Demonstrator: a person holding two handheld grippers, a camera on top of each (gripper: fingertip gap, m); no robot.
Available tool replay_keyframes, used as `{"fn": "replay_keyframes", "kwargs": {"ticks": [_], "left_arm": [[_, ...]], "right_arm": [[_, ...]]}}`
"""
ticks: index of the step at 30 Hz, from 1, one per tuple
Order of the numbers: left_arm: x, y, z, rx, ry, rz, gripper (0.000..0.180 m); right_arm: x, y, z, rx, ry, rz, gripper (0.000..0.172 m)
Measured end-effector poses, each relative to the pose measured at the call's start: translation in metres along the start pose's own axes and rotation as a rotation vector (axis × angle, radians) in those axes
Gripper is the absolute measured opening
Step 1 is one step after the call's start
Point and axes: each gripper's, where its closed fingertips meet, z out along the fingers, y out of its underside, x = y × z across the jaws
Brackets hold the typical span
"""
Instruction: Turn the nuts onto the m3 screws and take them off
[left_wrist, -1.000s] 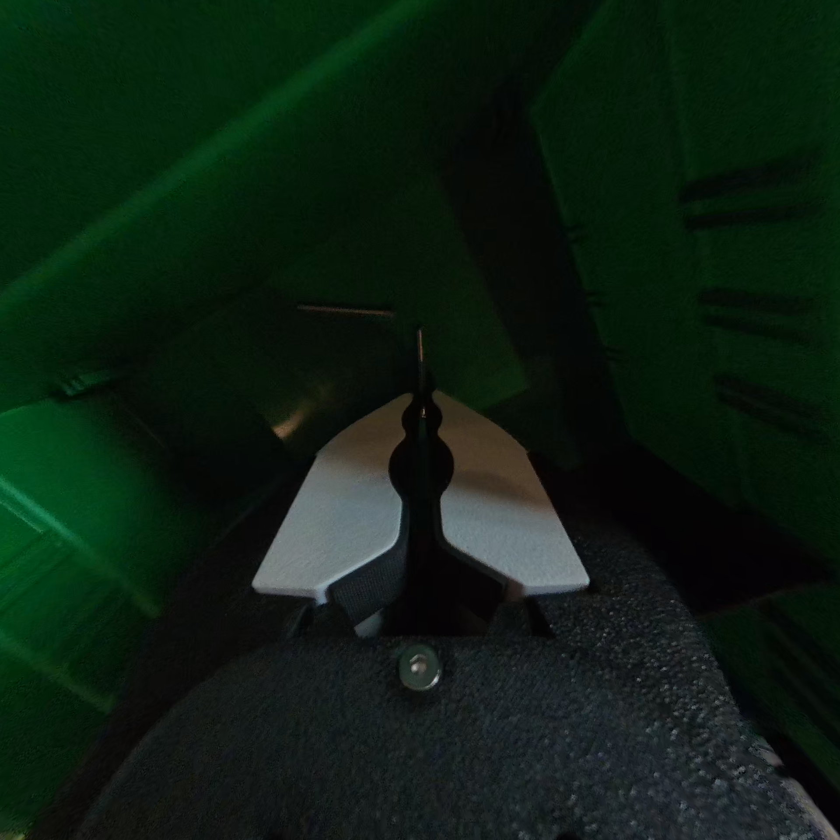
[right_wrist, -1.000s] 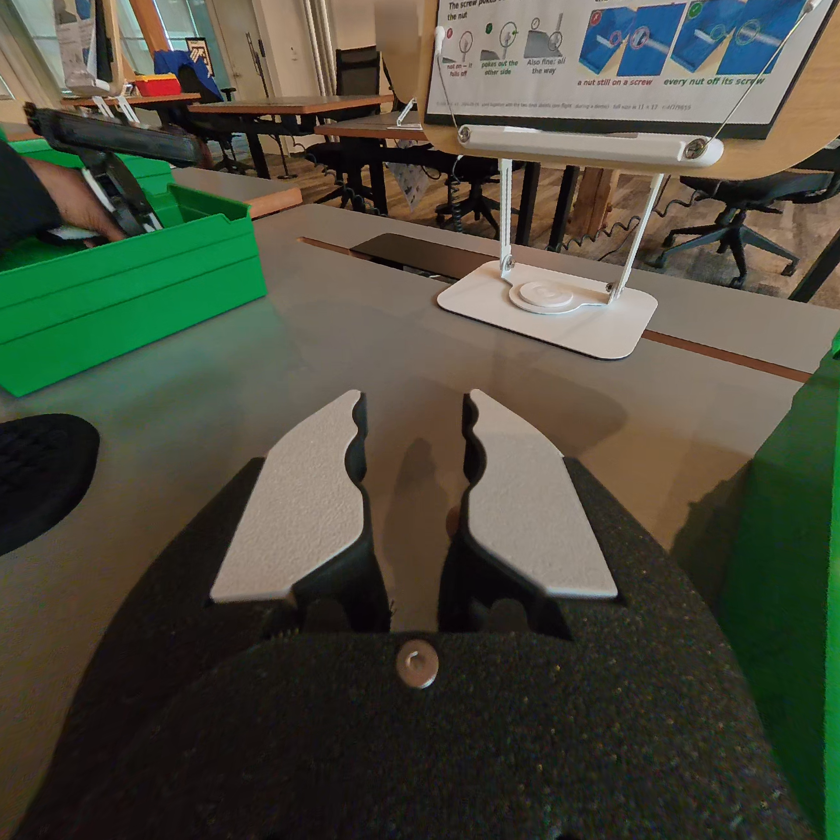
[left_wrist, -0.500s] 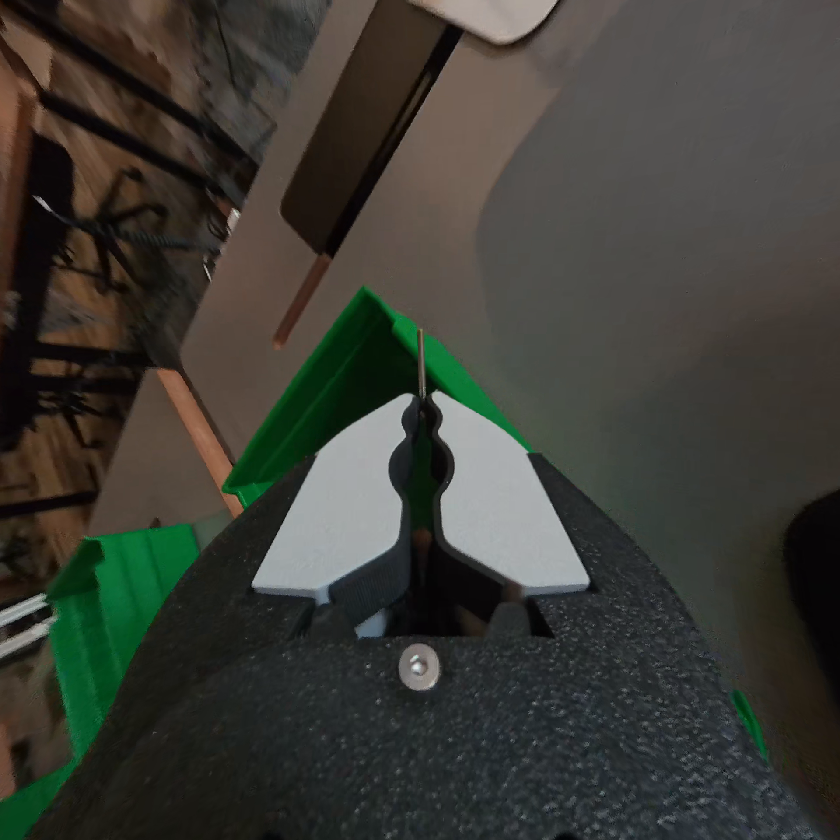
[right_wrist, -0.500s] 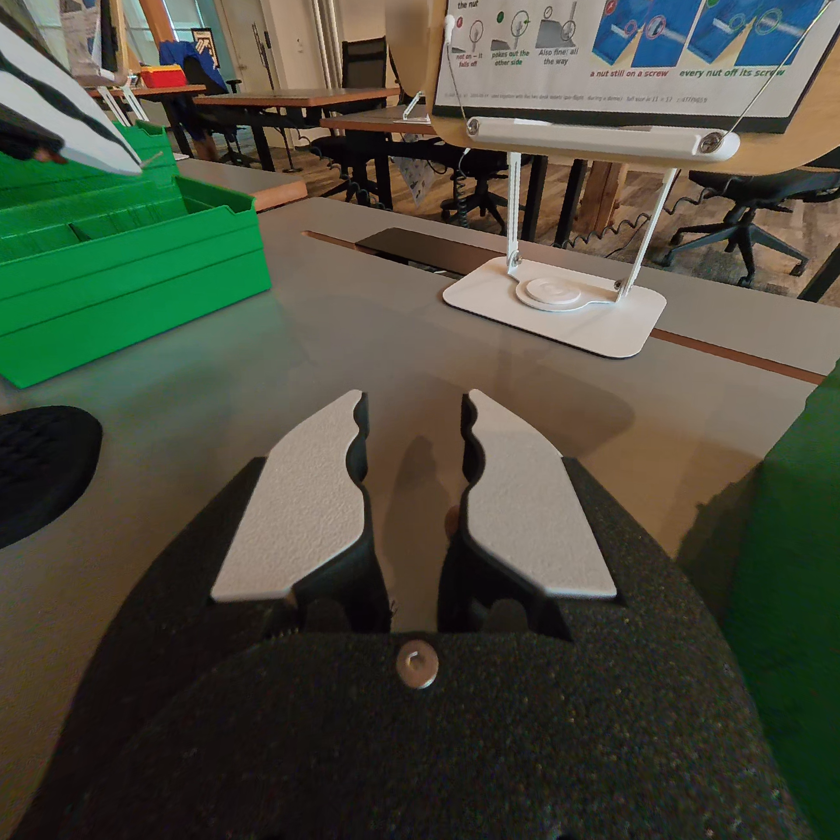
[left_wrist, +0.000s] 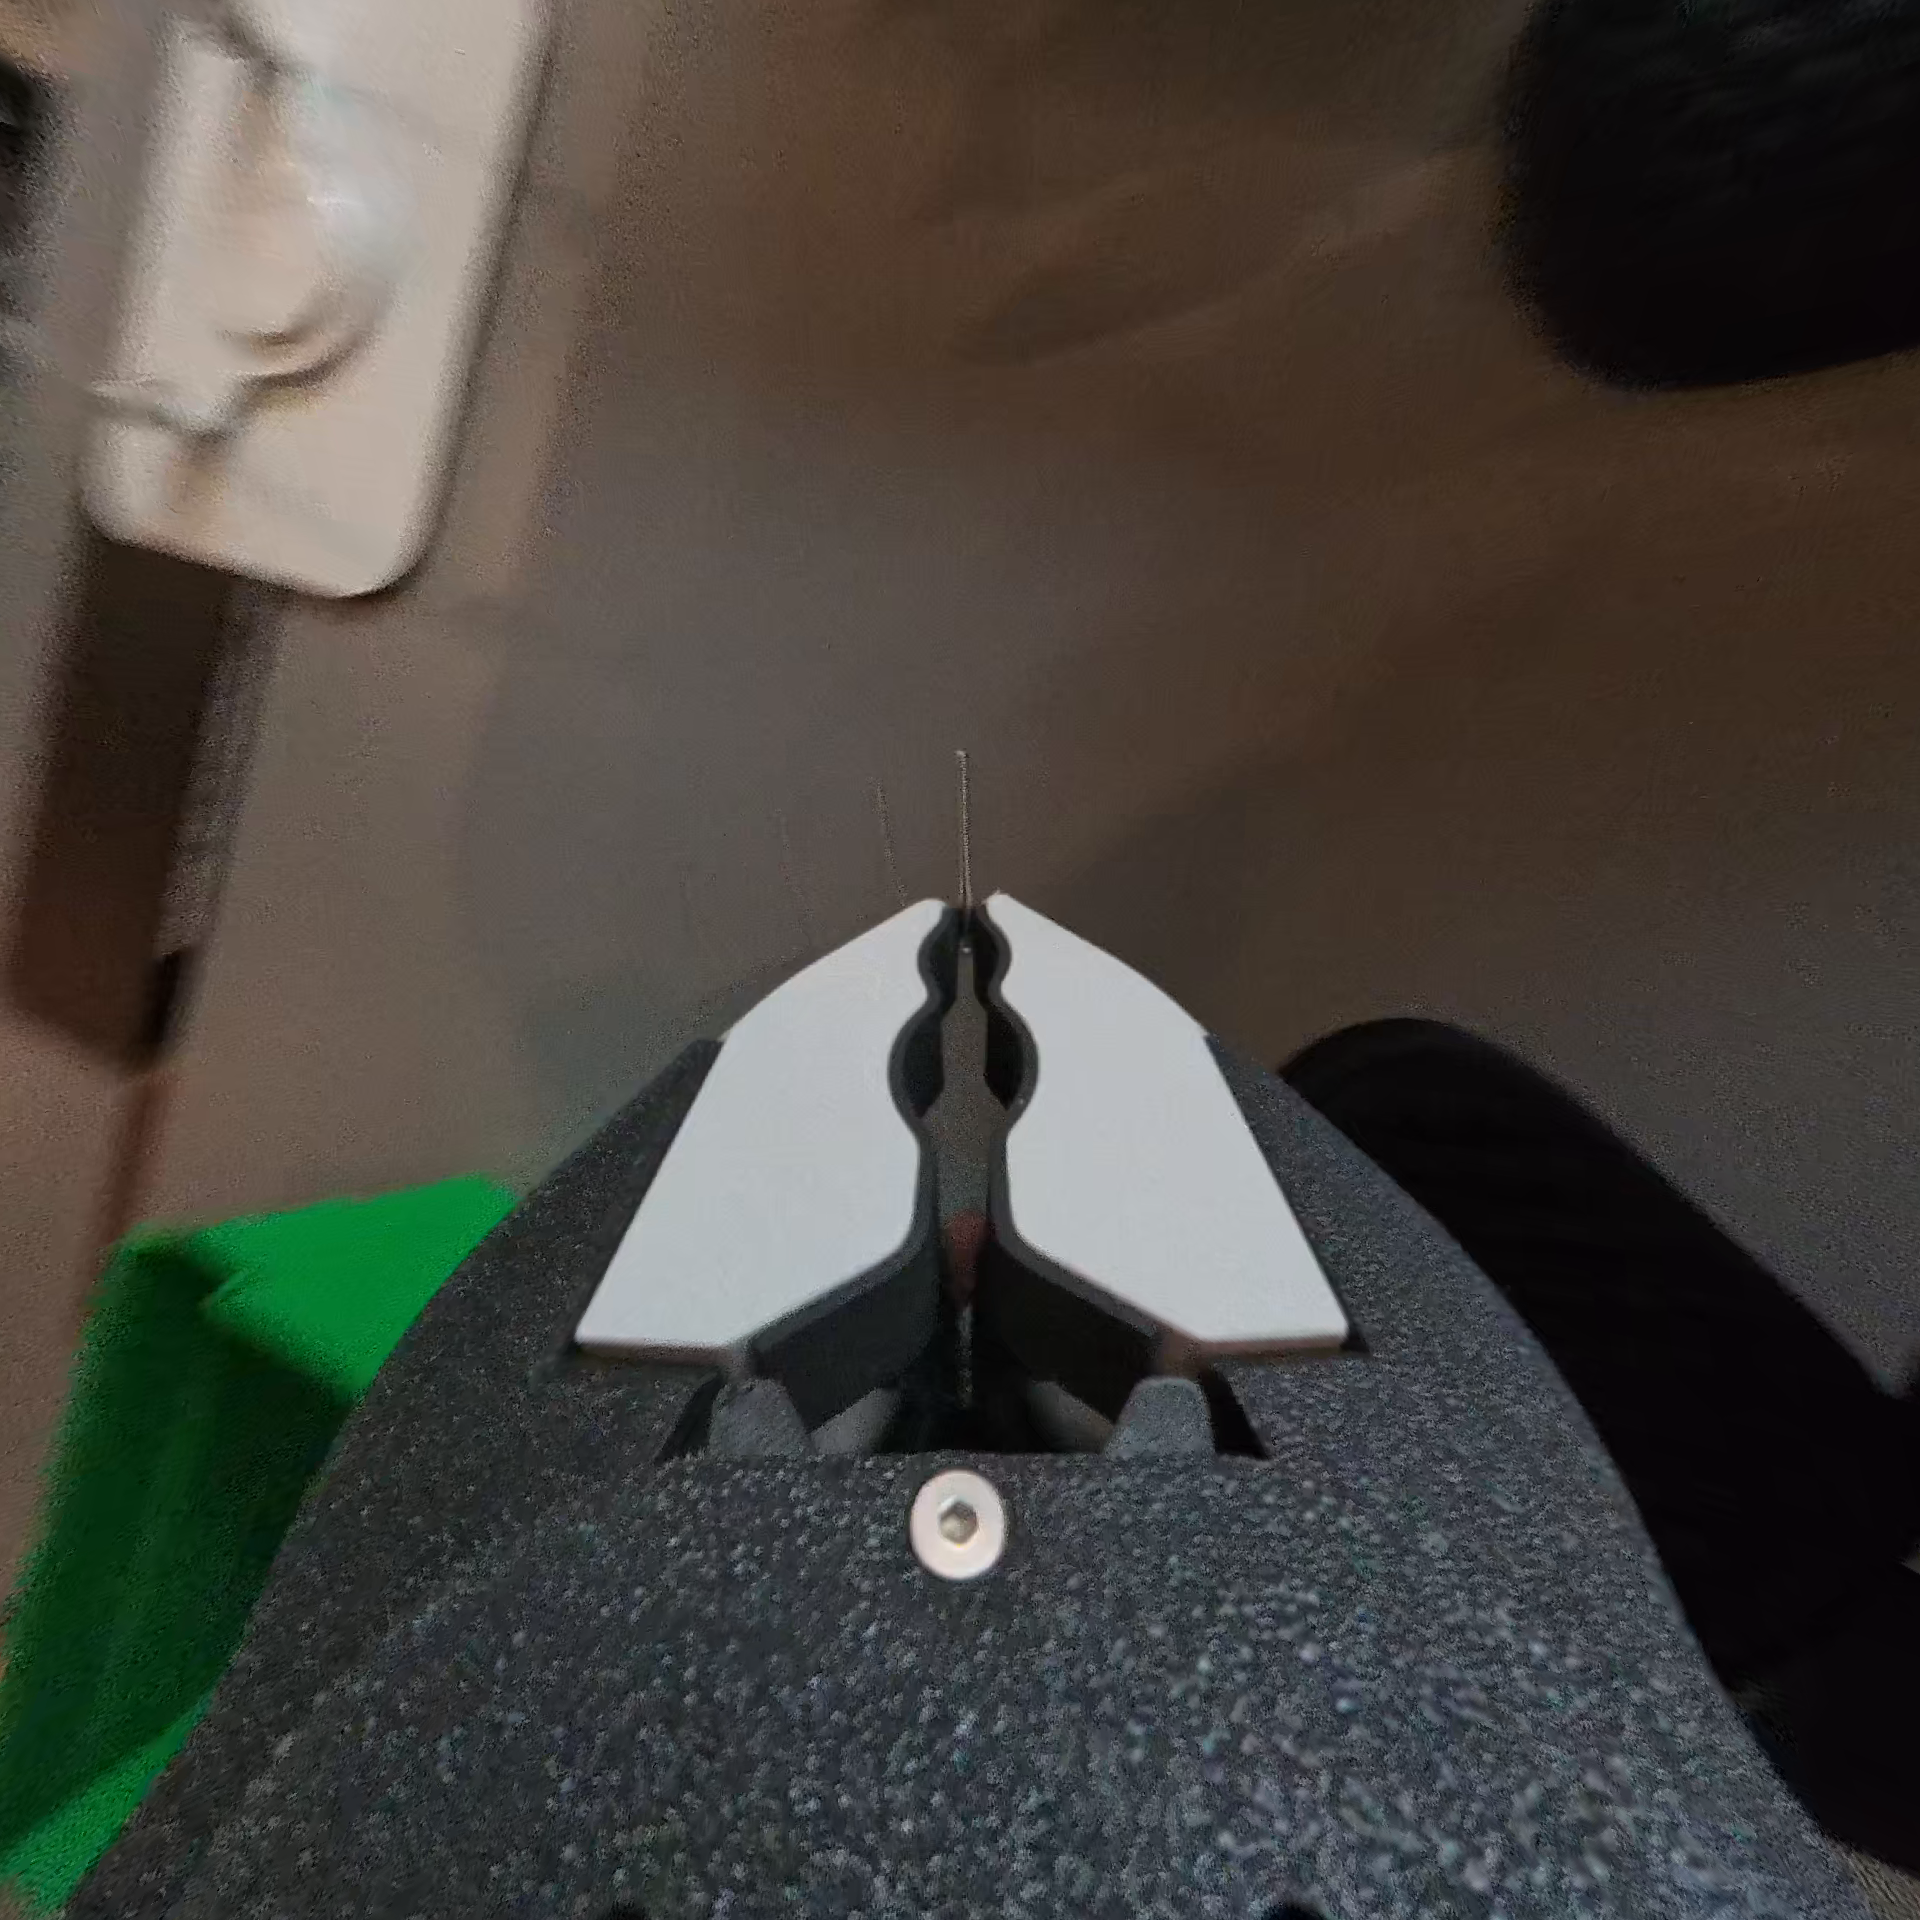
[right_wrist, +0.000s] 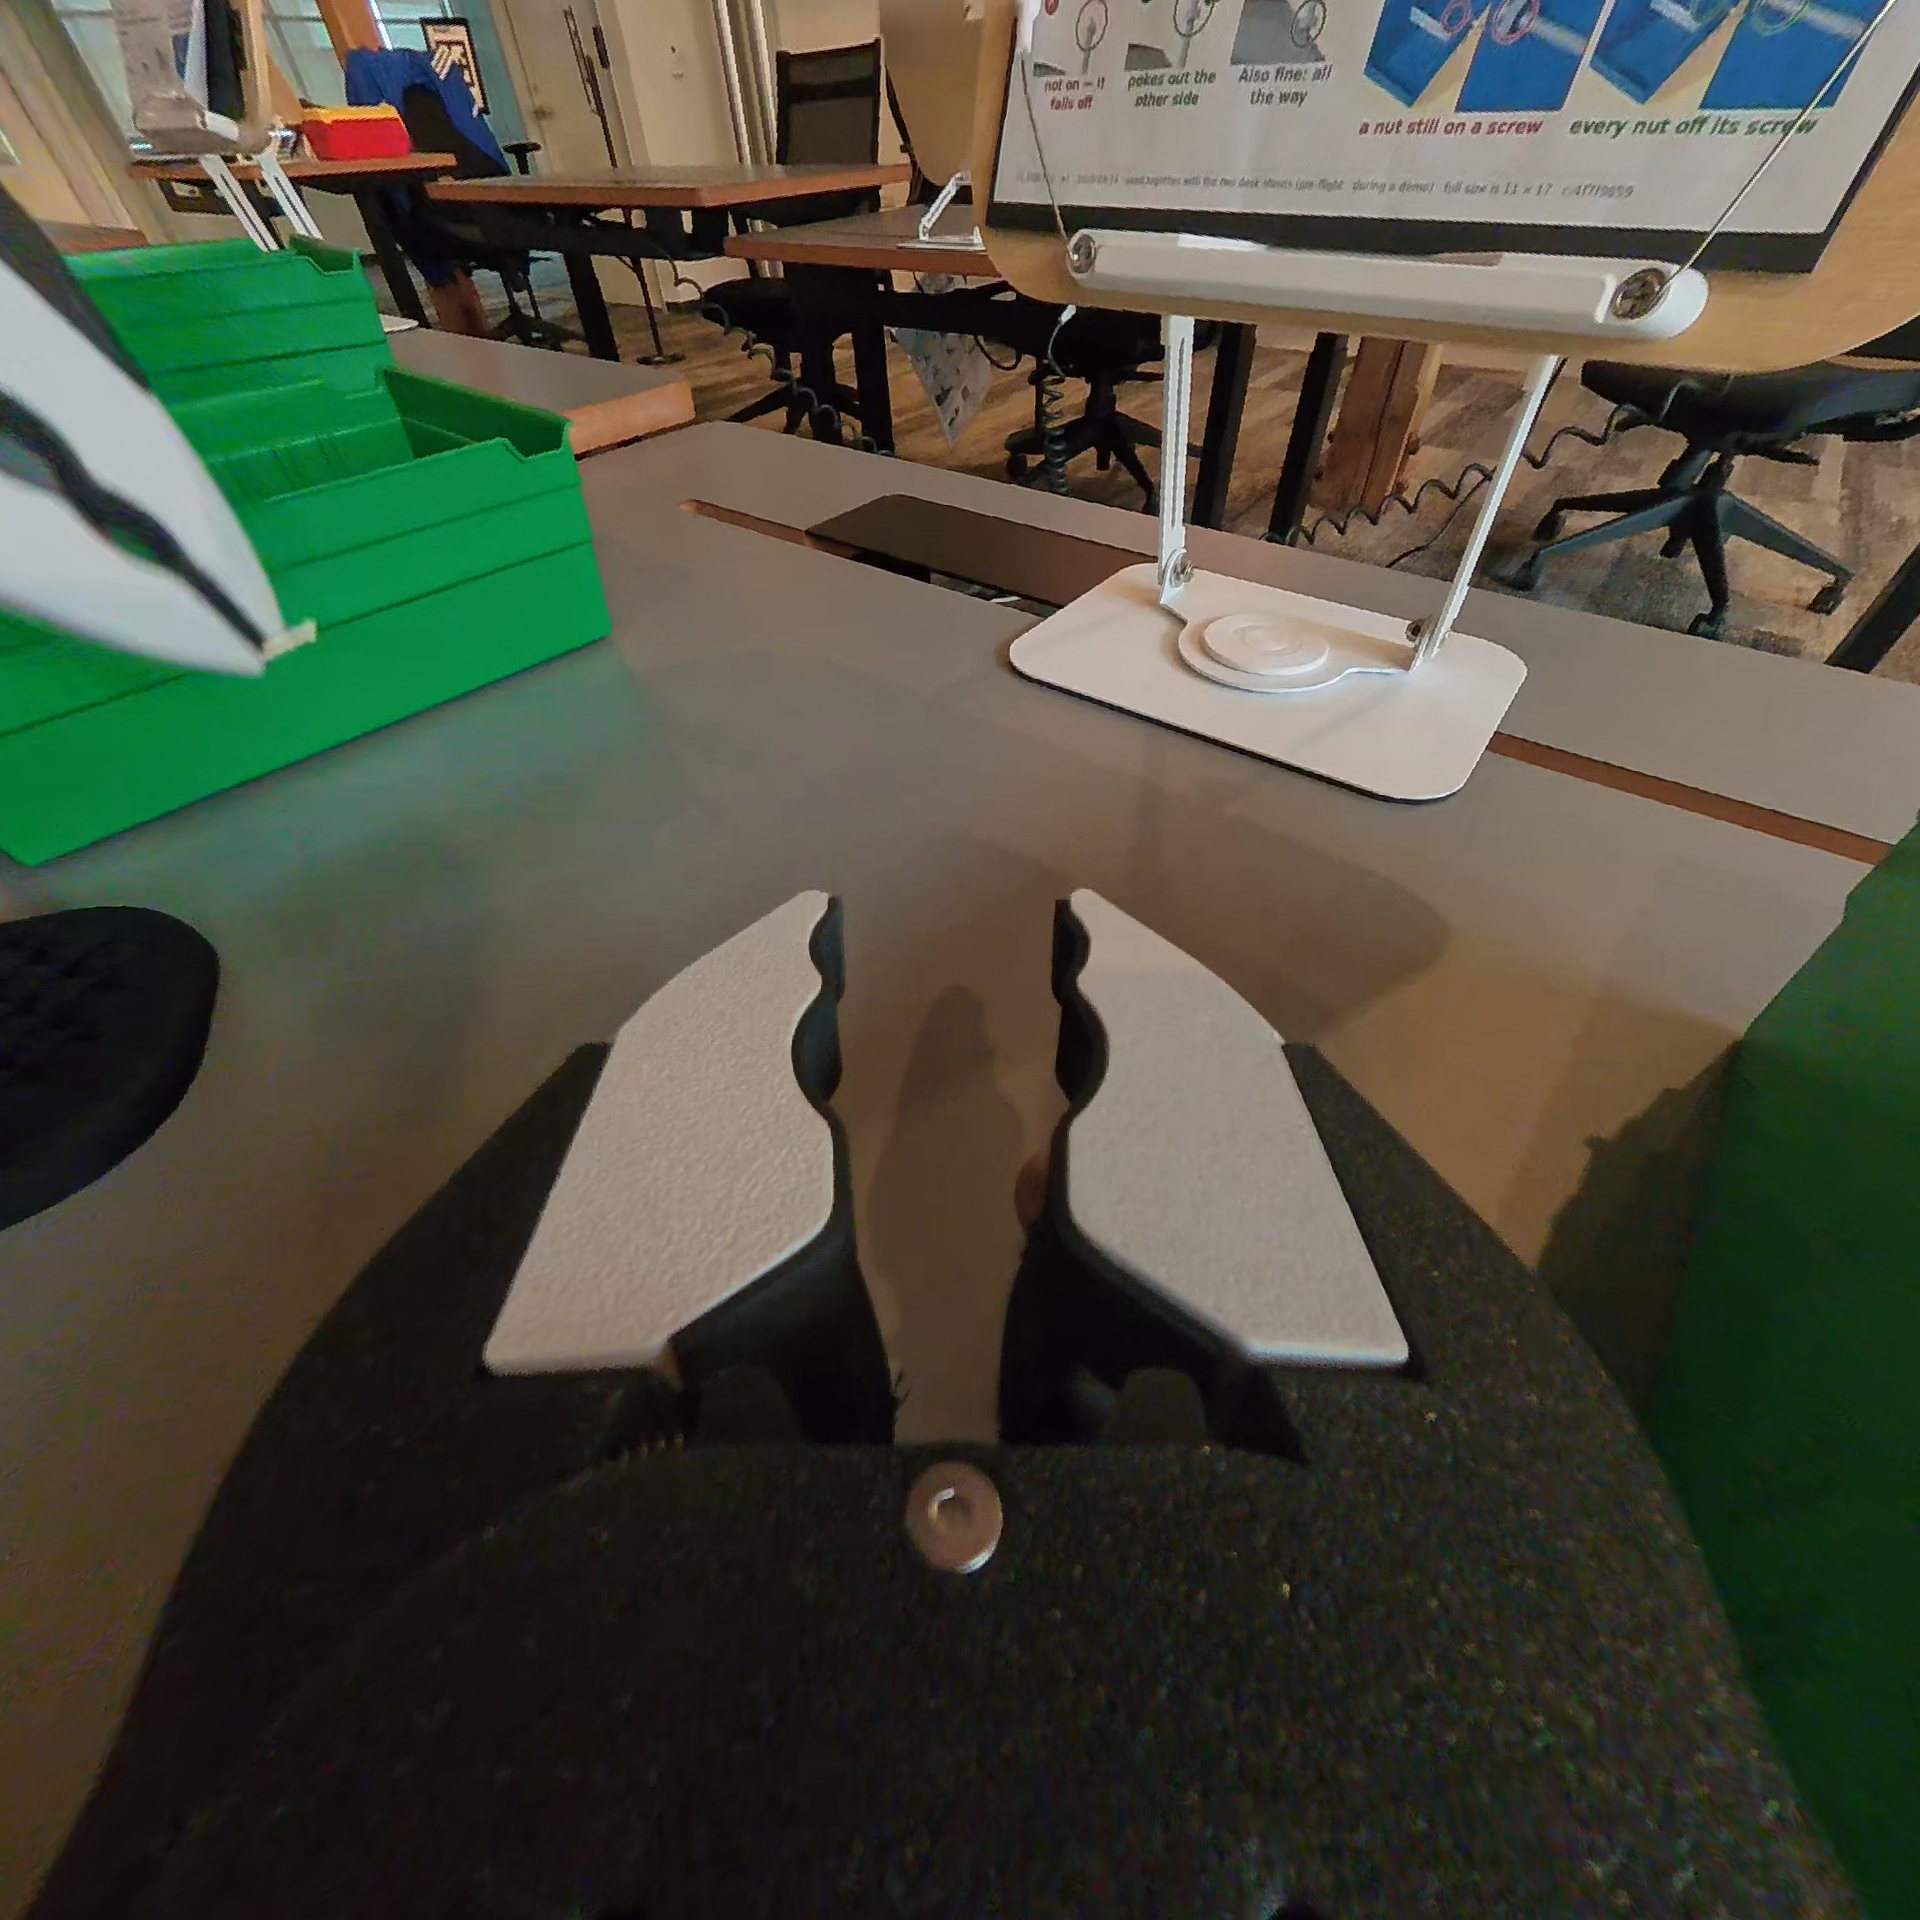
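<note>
Between the tips of your left tongs a thin metal screw was pinched, its shank sticking straight out ahead of the closed white fingers. A second before, those tongs were down inside the green bin, with green walls filling the view; half a second before, they had come up over the bin's rim. Now they were out over the bare grey counter, with only a corner of the green bin behind them to the left and the white stand base ahead and to the left, blurred by the motion. Seen from your right side, the left tongs came in from the upper left, in front of the bin.

Your right tongs had not shifted in that time: they were open, nothing between the fingers, low over the counter, the stand base ahead and to their right.

That reads as the pick being finished and the carry under way: you had one screw out of the bin and were bringing it toward the idle right tongs. No nut was visible at either pair of tongs, so fetching one looked like the likely next need, and the threading was not yet started.
</note>
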Motion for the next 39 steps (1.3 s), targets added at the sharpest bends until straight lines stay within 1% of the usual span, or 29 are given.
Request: {"fn": "replay_keyframes", "kwargs": {"ticks": [2, 5, 9, 11, 18, 21, 23, 25, 27, 28, 30, 32, 35, 37, 39], "left_arm": [[0.023, 0.002, 0.019, -0.045, 0.112, 0.009, 0.002], [0.044, 0.013, 0.046, -0.158, 0.207, 0.013, 0.002], [0.055, 0.027, 0.073, -0.28, 0.27, -0.002, 0.002], [0.053, 0.032, 0.083, -0.316, 0.254, -0.007, 0.002], [0.054, 0.037, 0.091, -0.345, 0.249, 0.0, 0.002], [0.053, 0.037, 0.09, -0.323, 0.244, -0.004, 0.007], [0.055, 0.036, 0.087, -0.295, 0.253, -0.019, 0.013], [0.055, 0.03, 0.08, -0.23, 0.25, -0.042, 0.018], [0.053, 0.021, 0.064, -0.139, 0.246, -0.068, 0.026], [0.051, 0.016, 0.052, -0.086, 0.24, -0.079, 0.029], [0.042, 0.008, 0.023, 0.016, 0.211, -0.097, 0.042], [0.028, 0.008, -0.01, 0.082, 0.155, -0.118, 0.046], [0.003, 0.029, -0.059, 0.108, 0.053, -0.134, 0.044], [-0.013, 0.054, -0.084, 0.09, 0.01, -0.173, 0.041], [-0.024, 0.084, -0.1, 0.066, 0.008, -0.219, 0.038]], "right_arm": [[0.0, 0.001, 0.0, -0.003, 0.0, 0.002, 0.038], [0.0, 0.003, 0.001, -0.01, -0.002, 0.001, 0.038], [0.0, 0.006, 0.002, -0.023, -0.005, 0.007, 0.037], [0.0, 0.006, 0.002, -0.024, -0.009, 0.012, 0.037], [0.0, 0.006, 0.002, -0.027, -0.01, 0.012, 0.037], [0.0, 0.006, 0.002, -0.026, -0.008, 0.009, 0.037], [0.0, 0.006, 0.001, -0.027, -0.008, 0.008, 0.037], [0.0, 0.006, 0.001, -0.025, -0.007, 0.01, 0.037], [0.001, 0.006, 0.001, -0.024, -0.009, 0.014, 0.037], [0.001, 0.007, 0.002, -0.026, -0.01, 0.016, 0.037], [0.0, 0.007, 0.002, -0.028, -0.014, 0.017, 0.037], [-0.001, 0.008, 0.002, -0.028, -0.016, 0.013, 0.038], [-0.001, 0.008, 0.002, -0.03, -0.013, 0.011, 0.038], [-0.002, 0.006, 0.001, -0.018, -0.024, 0.028, 0.038], [-0.005, 0.001, -0.001, 0.012, -0.059, 0.071, 0.038]]}}
